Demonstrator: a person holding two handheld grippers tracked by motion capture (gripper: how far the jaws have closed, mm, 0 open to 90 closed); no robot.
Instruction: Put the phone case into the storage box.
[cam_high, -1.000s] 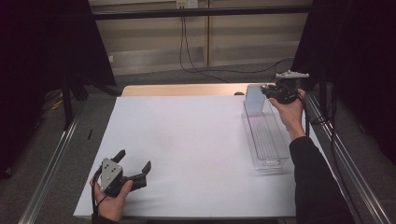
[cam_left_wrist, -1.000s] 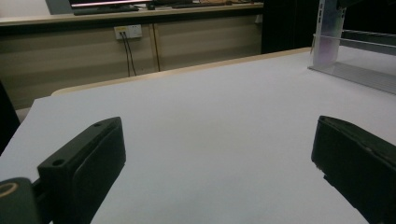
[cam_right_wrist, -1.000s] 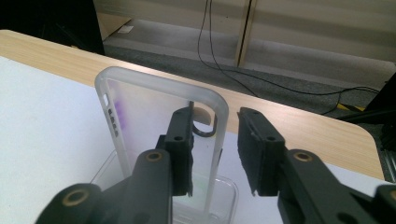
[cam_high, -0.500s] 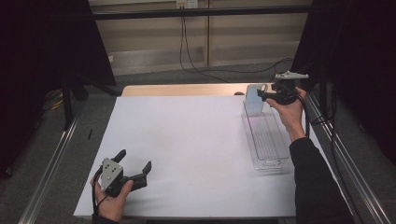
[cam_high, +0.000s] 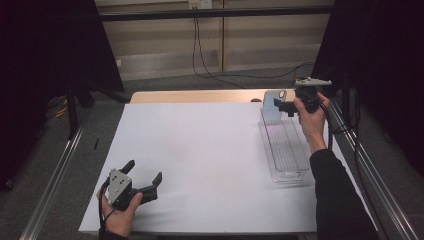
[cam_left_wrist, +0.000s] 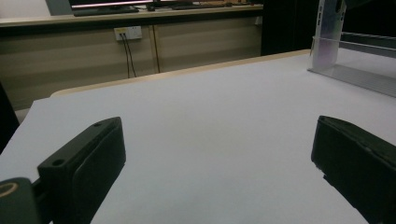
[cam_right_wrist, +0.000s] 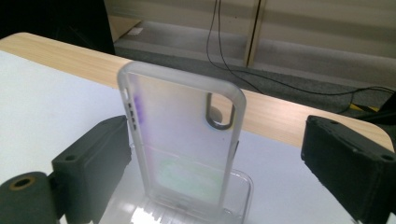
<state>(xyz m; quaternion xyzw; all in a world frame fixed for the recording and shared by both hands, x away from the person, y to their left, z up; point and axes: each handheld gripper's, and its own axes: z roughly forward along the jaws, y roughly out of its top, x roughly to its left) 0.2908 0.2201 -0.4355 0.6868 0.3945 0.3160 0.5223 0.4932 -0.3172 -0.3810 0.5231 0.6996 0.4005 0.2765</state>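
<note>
Standing phone case (cam_right_wrist: 182, 140) between wide right gripper (cam_right_wrist: 219, 154) fingers, untouched; left gripper (cam_high: 142, 180) wide.

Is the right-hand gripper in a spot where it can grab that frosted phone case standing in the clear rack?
Probably yes. The right gripper is open right beside the phone case, which stands upright at the far end of the clear rack. In the right gripper view the case sits between the spread jaws, nothing blocking.
</note>
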